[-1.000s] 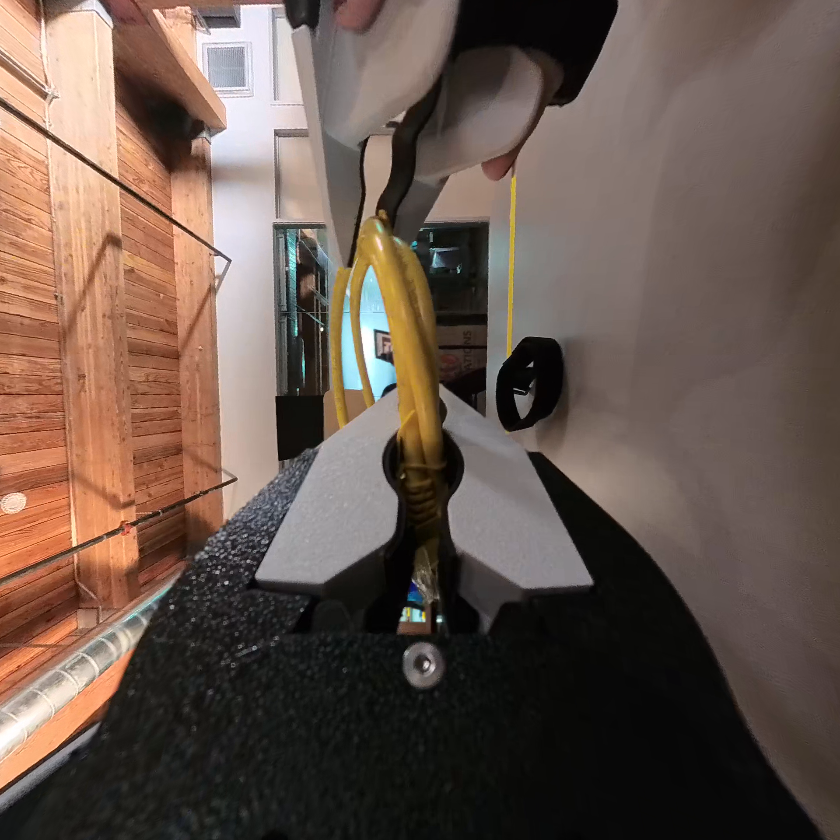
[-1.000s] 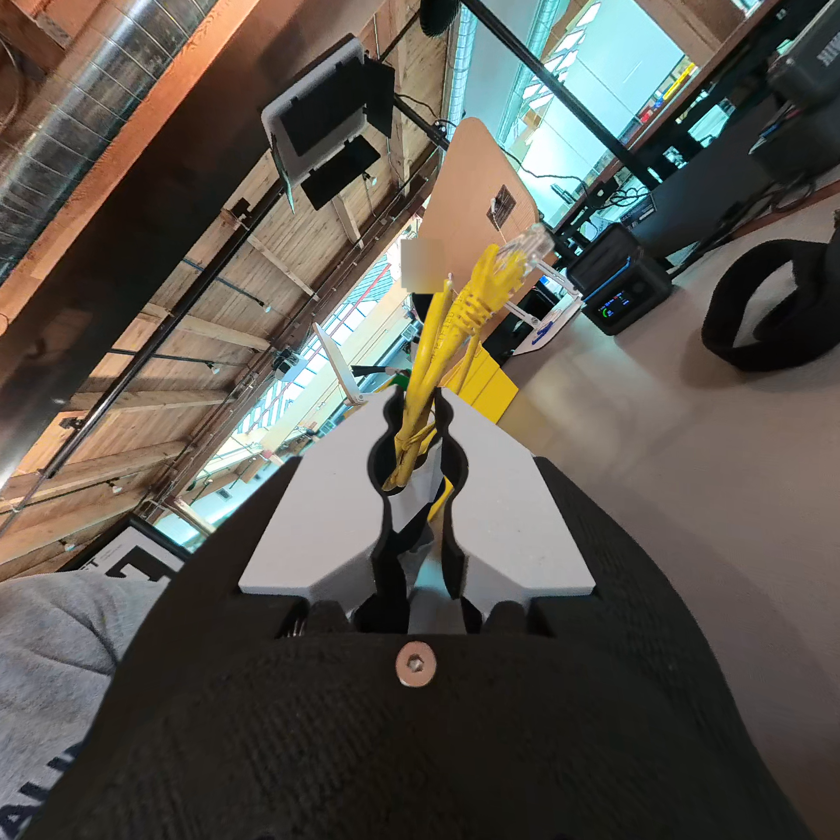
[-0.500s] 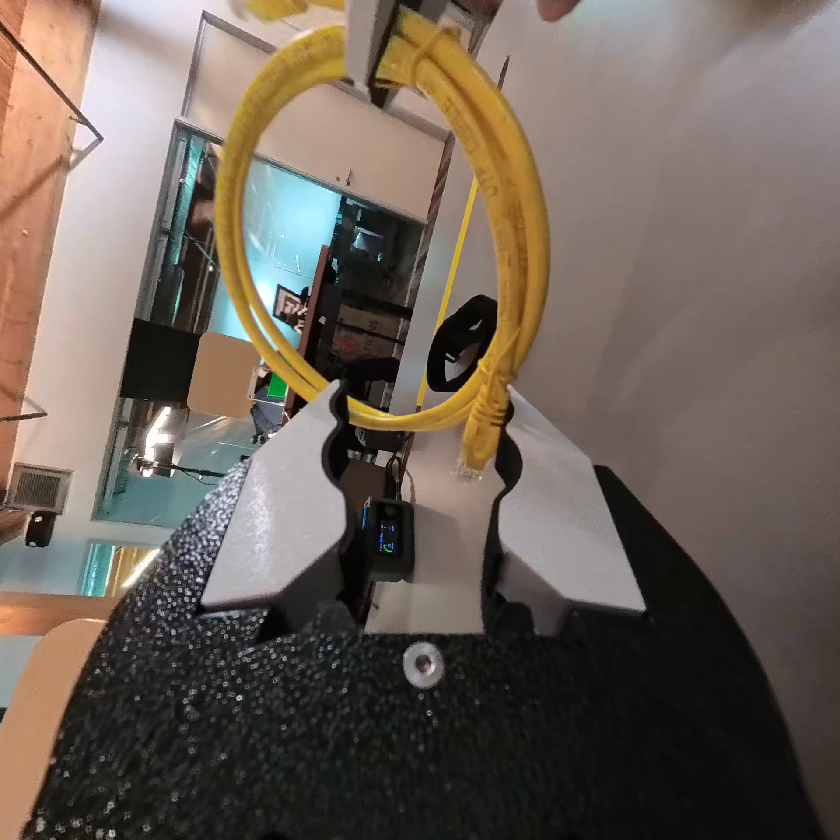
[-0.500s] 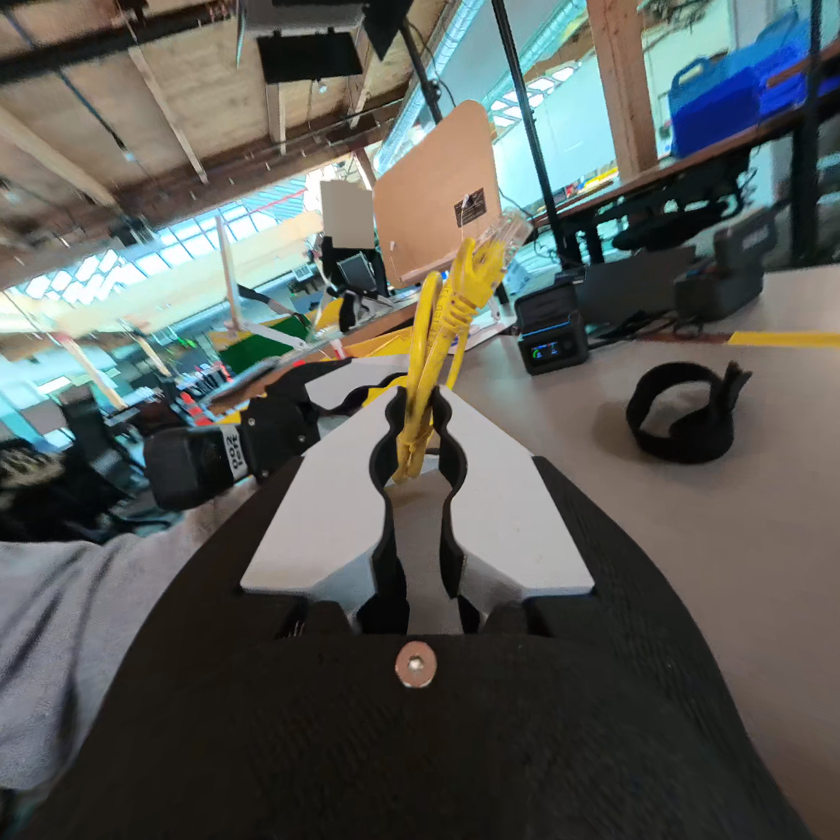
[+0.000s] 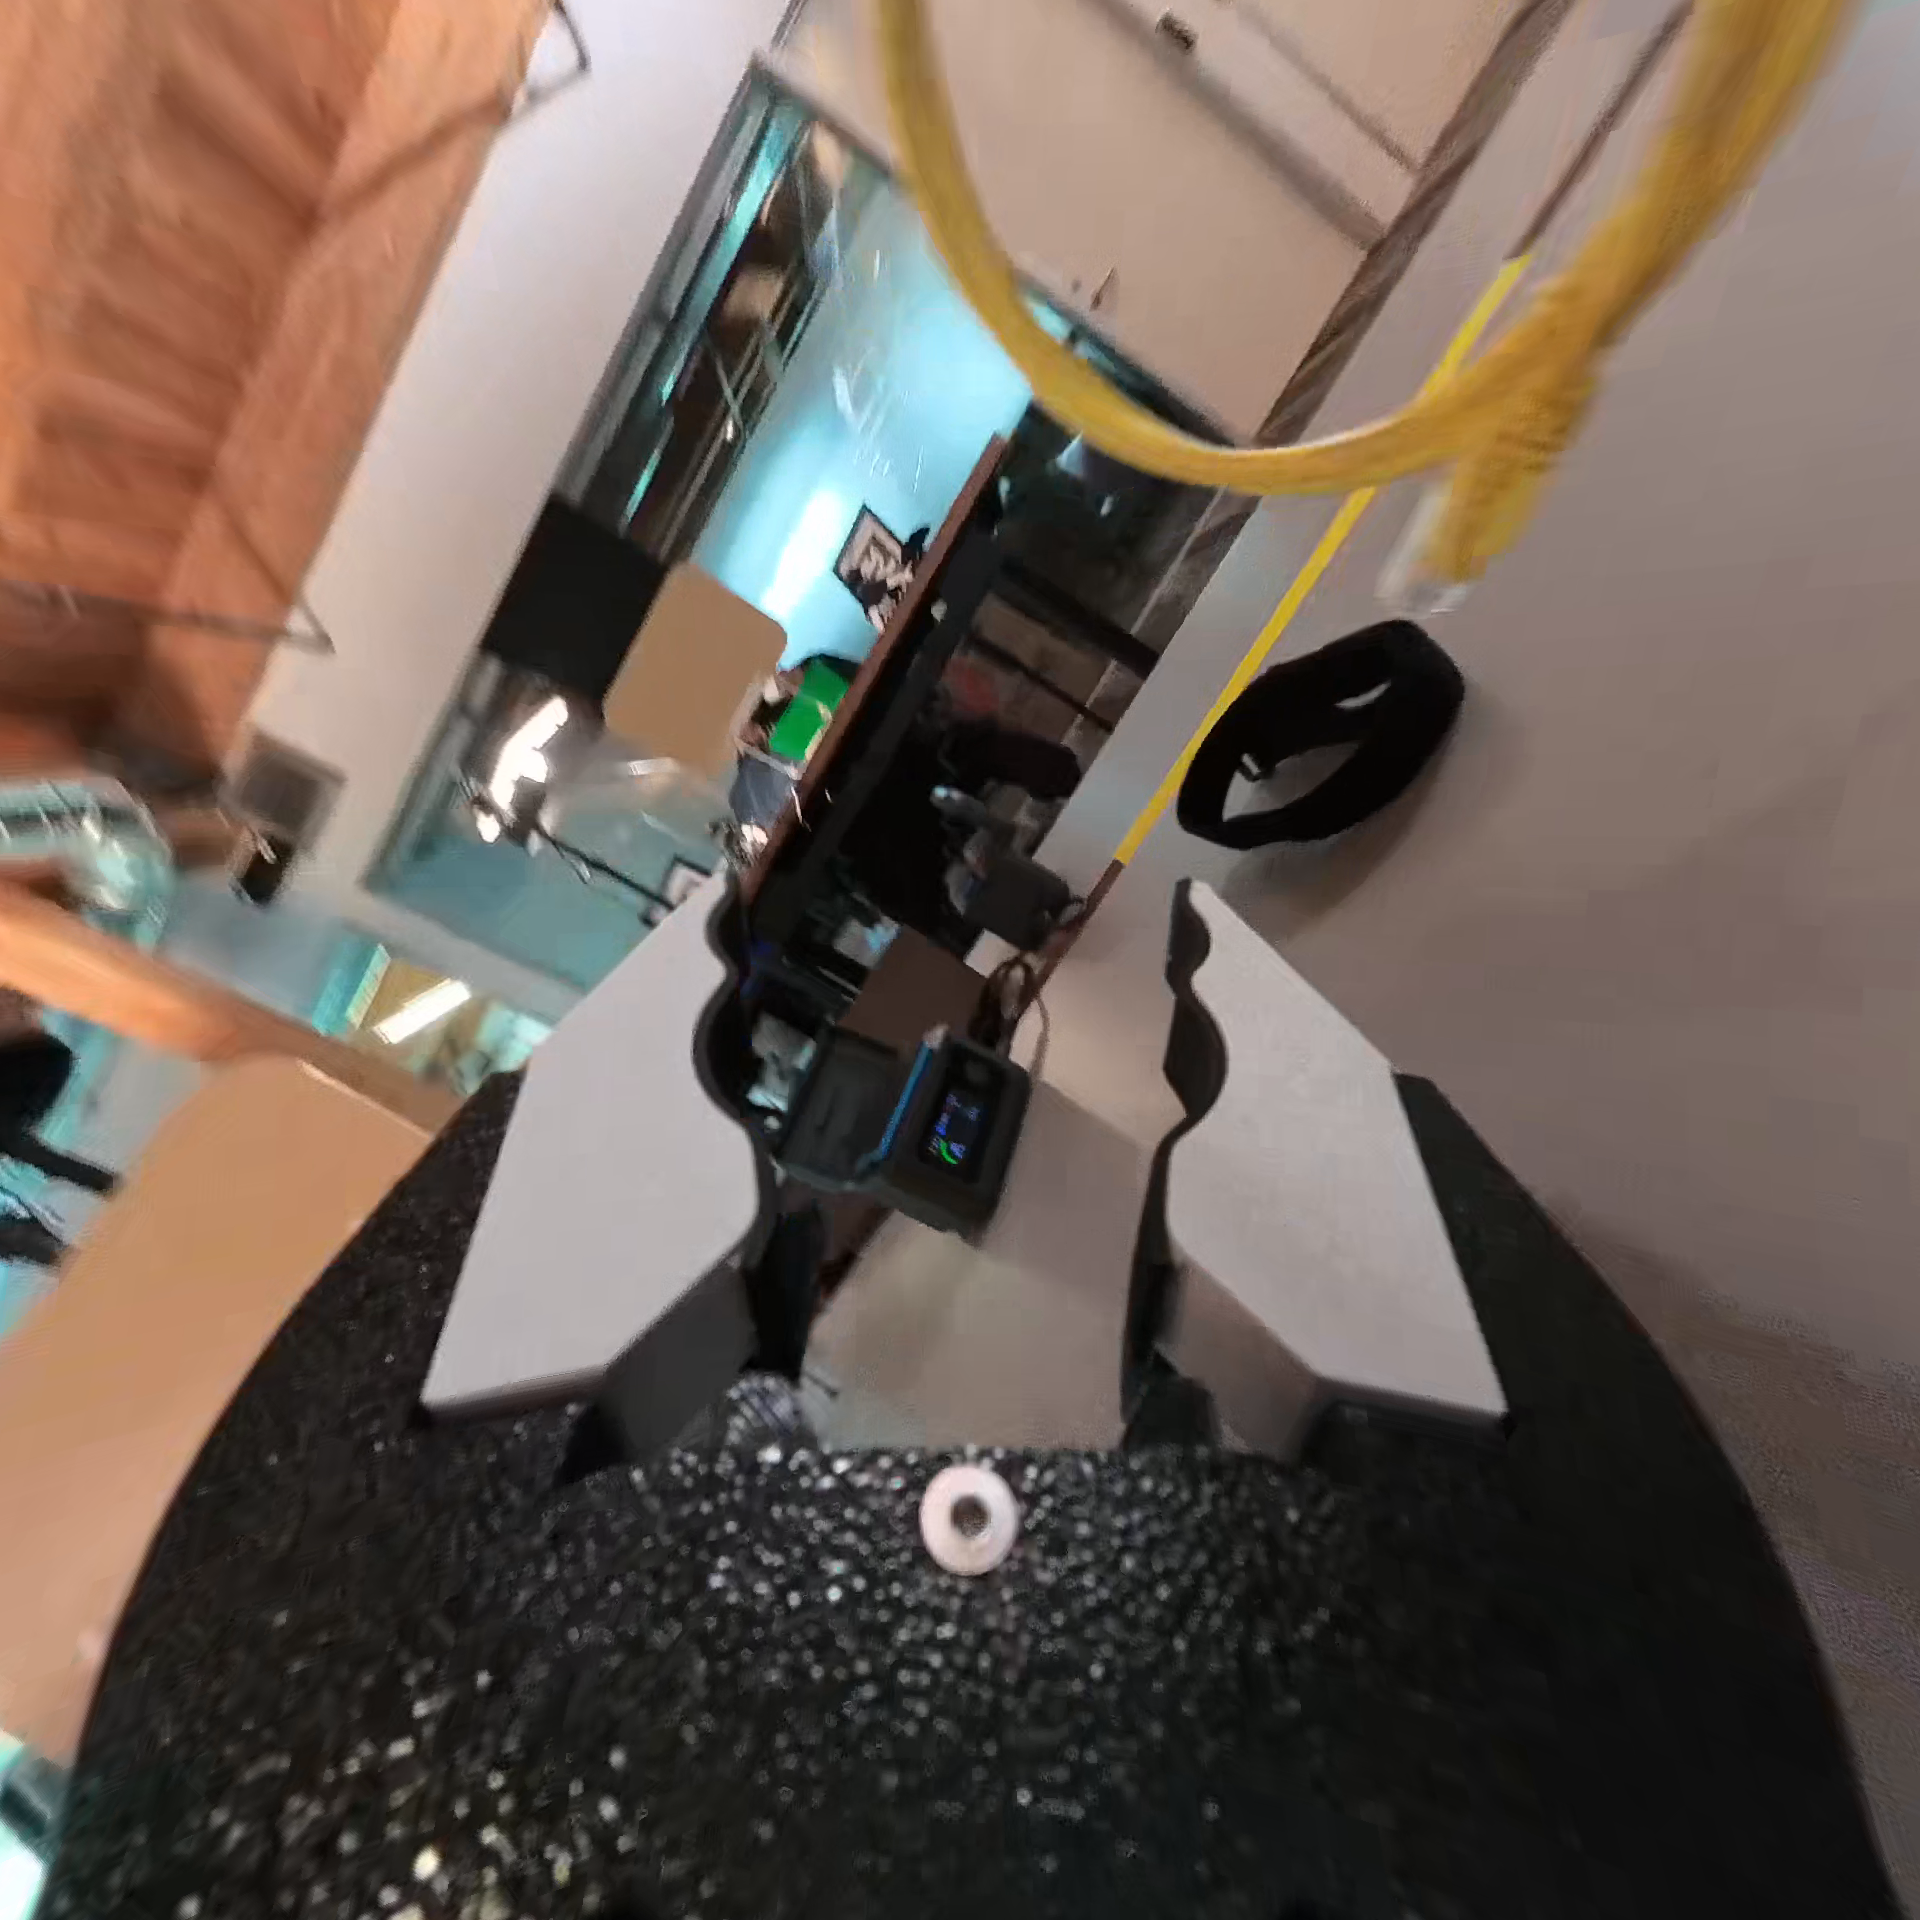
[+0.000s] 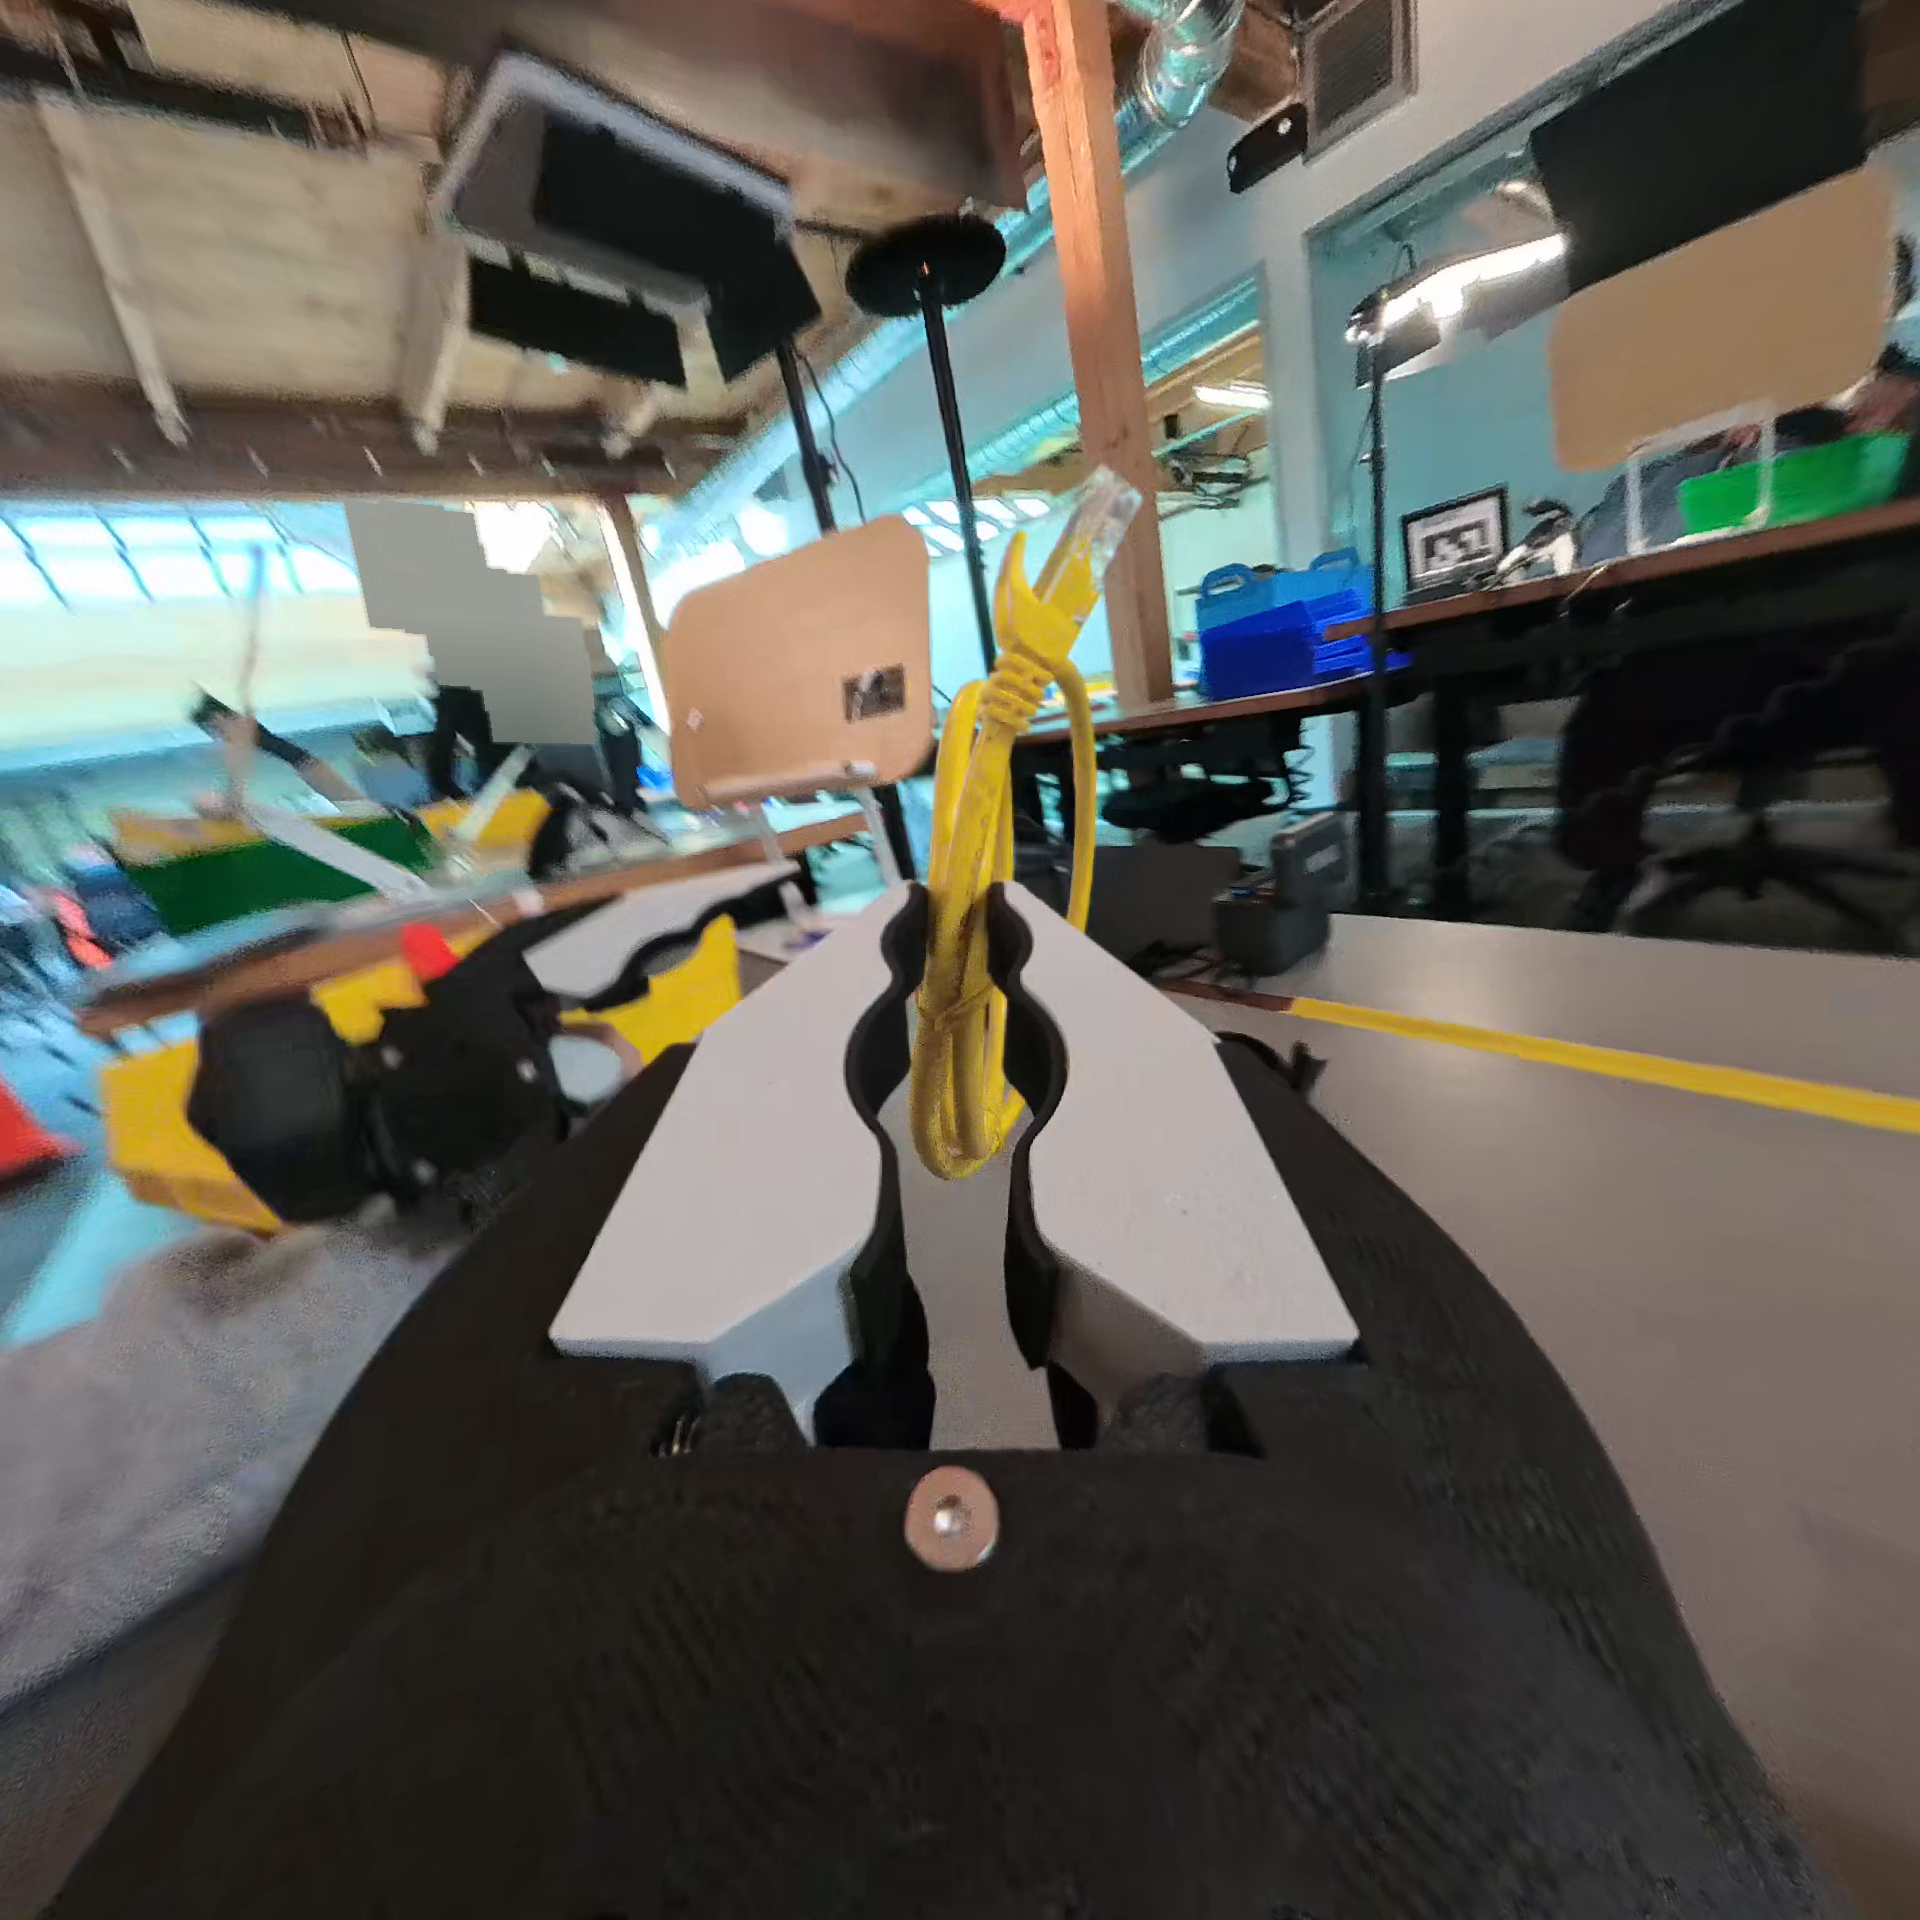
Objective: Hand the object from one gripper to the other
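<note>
Nearest in the right wrist view, the right tool (image 6: 956, 914), grey-fingered on a black textured body, clamped narrow around a coiled yellow network cable (image 6: 971, 997), with the bundle pinched upright in the scalloped gap, its tied waist between the fingers and a clear plastic plug (image 6: 1101, 520) standing above the tips. Nearest in the left wrist view, the left tool (image 5: 951, 925), same grey fingers on speckled black, spread wide and holding nothing, with only background visible between the fingers. Above and beyond those fingers, the lower arc of the yellow loop (image 5: 1226, 468) hanging free, a second plug (image 5: 1439, 566) dangling at its right, clear of the fingertips. To the left in the right wrist view, the left tool again (image 6: 623, 956), low and apart from the cable. Beyond, a pale grey desk (image 6: 1558, 1195) crossed by a yellow tape line (image 6: 1621, 1065), a black strap ring (image 5: 1320, 748) lying on it, and a small dark box with a lit screen (image 5: 935, 1122) farther off; the room behind blurred. Handover apparently complete, with the separation step in hand: best done by drawing the empty tool straight back and down, well under the hanging loop and plug, to avoid snagging; firm clamp on the tied waist worth keeping, since loose coils could slip or spring open.
</note>
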`<control>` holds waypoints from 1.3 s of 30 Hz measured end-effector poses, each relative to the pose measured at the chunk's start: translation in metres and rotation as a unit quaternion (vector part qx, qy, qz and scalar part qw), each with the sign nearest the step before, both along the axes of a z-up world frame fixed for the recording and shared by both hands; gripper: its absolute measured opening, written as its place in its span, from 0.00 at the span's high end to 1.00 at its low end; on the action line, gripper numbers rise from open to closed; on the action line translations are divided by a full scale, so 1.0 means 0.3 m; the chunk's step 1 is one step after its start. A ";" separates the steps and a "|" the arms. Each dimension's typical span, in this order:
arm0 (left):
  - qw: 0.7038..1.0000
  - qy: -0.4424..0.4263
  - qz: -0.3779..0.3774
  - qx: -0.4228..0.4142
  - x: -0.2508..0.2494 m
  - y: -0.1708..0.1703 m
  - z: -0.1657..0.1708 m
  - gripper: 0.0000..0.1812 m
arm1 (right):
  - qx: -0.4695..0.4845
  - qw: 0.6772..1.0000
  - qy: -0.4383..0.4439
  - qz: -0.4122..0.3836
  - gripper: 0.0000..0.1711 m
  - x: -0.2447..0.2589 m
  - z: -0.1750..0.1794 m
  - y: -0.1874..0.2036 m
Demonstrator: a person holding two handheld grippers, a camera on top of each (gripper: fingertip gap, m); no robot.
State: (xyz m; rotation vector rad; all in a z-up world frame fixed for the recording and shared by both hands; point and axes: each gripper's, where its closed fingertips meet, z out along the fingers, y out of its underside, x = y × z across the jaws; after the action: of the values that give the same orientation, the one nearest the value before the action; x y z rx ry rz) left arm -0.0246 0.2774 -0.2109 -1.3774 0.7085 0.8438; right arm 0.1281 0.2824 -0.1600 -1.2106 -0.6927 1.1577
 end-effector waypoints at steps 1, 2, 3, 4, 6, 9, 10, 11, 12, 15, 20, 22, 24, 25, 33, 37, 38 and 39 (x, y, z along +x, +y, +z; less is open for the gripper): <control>0.999 -0.036 0.004 0.002 -0.017 0.006 0.003 0.56 | 0.026 0.999 -0.025 -0.017 0.94 -0.011 -0.009 -0.005; 0.997 -0.072 -0.002 0.004 -0.023 0.008 0.007 0.57 | 0.053 0.997 -0.048 -0.034 0.94 -0.022 -0.018 -0.011; 0.994 -0.105 -0.014 0.008 -0.022 0.008 0.014 0.58 | 0.079 0.993 -0.071 -0.052 0.94 -0.033 -0.028 -0.015; 0.990 -0.135 -0.025 0.014 -0.020 0.006 0.025 0.59 | 0.104 0.988 -0.092 -0.071 0.94 -0.041 -0.038 -0.016; 0.979 -0.198 -0.047 0.031 -0.017 0.000 0.050 0.60 | 0.152 0.974 -0.129 -0.110 0.94 -0.051 -0.059 -0.011; 0.948 -0.300 -0.091 0.055 -0.010 -0.011 0.084 0.63 | 0.202 0.952 -0.169 -0.152 0.94 -0.058 -0.089 0.005; 0.935 -0.333 -0.109 0.061 -0.008 -0.015 0.092 0.64 | 0.216 0.946 -0.179 -0.162 0.94 -0.059 -0.098 0.010; 0.921 -0.363 -0.120 0.067 -0.013 -0.018 0.099 0.65 | 0.228 0.940 -0.188 -0.172 0.94 -0.061 -0.109 0.017; 0.909 -0.391 -0.127 0.074 -0.023 -0.020 0.104 0.65 | 0.237 0.934 -0.197 -0.180 0.94 -0.062 -0.120 0.024; 0.886 -0.437 -0.130 0.084 -0.060 -0.024 0.104 0.65 | 0.242 0.927 -0.217 -0.186 0.94 -0.072 -0.155 0.040; 0.874 -0.461 -0.122 0.097 -0.100 -0.026 0.101 0.66 | 0.251 0.921 -0.227 -0.193 0.94 -0.074 -0.167 0.041; 0.872 -0.463 -0.123 0.098 -0.103 -0.025 0.102 0.66 | 0.259 0.917 -0.234 -0.196 0.94 -0.074 -0.169 0.035; 0.873 -0.461 -0.124 0.099 -0.100 -0.024 0.104 0.66 | 0.271 0.910 -0.242 -0.200 0.94 -0.078 -0.169 0.026; 0.876 -0.456 -0.125 0.099 -0.098 -0.024 0.105 0.67 | 0.281 0.905 -0.246 -0.203 0.94 -0.080 -0.165 0.018; 0.901 -0.406 -0.114 0.100 -0.083 -0.031 0.107 0.67 | 0.266 0.921 -0.206 -0.195 0.94 0.106 0.220 -0.230; 0.902 -0.406 -0.110 0.097 -0.084 -0.032 0.099 0.67 | 0.098 0.941 -0.293 -0.138 0.94 0.378 0.300 -0.231; 0.902 -0.407 -0.109 0.099 -0.089 -0.035 0.100 0.67 | 0.044 0.934 -0.327 -0.138 0.94 0.462 0.278 -0.193; 0.901 -0.409 -0.107 0.101 -0.095 -0.037 0.100 0.67 | -0.004 0.915 -0.372 -0.155 0.94 0.553 0.241 -0.139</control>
State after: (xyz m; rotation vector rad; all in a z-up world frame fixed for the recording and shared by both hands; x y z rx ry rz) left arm -0.0531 0.2663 -0.1808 -1.2803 0.0989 0.1061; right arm 0.2939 0.2407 -0.0878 -1.7132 -1.0056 0.4068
